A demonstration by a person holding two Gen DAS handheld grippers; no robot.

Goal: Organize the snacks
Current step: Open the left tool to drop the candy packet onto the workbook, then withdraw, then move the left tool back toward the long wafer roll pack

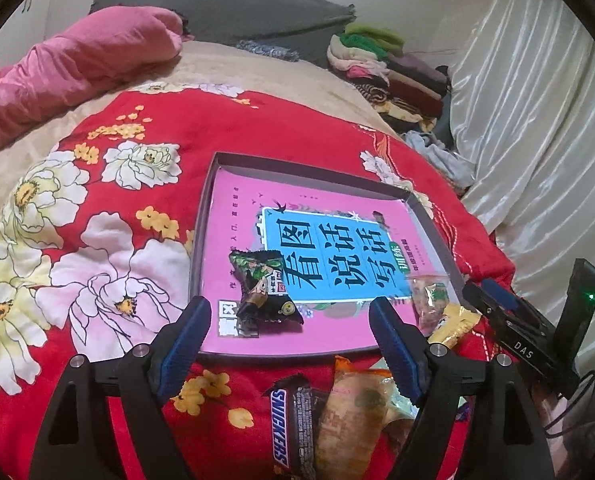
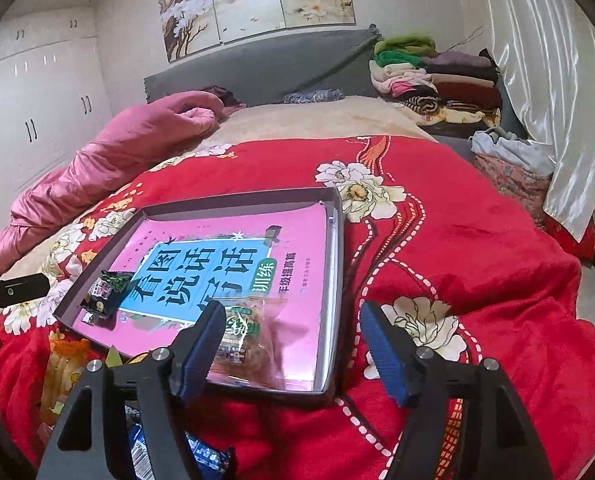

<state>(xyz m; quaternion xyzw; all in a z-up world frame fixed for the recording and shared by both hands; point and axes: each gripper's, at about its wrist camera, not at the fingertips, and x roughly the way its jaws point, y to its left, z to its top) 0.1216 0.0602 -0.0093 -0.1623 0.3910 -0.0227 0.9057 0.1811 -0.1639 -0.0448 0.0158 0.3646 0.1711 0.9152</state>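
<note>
A shallow grey box lid (image 1: pixel 217 168) is seen laid on a red floral bedspread (image 1: pixel 277 136), lined with a pink workbook (image 1: pixel 337 320), evidently to serve as a firm collecting tray for the snacks. A dark green snack packet (image 1: pixel 263 292) is shown resting on the book at the tray's near-left corner, with the left claw (image 1: pixel 287 336) held wide apart above it, nothing gripped. A clear-wrapped snack (image 2: pixel 249 336) lies at the near edge of the tray, just beside the left finger of the right claw (image 2: pixel 291 344), which is likewise spread open and empty. Still outside the tray, on the bedspread, a Snickers bar (image 1: pixel 283 428) and what appears to be an orange-wrapped pastry (image 1: pixel 349 412) are left awaiting collection.
</note>
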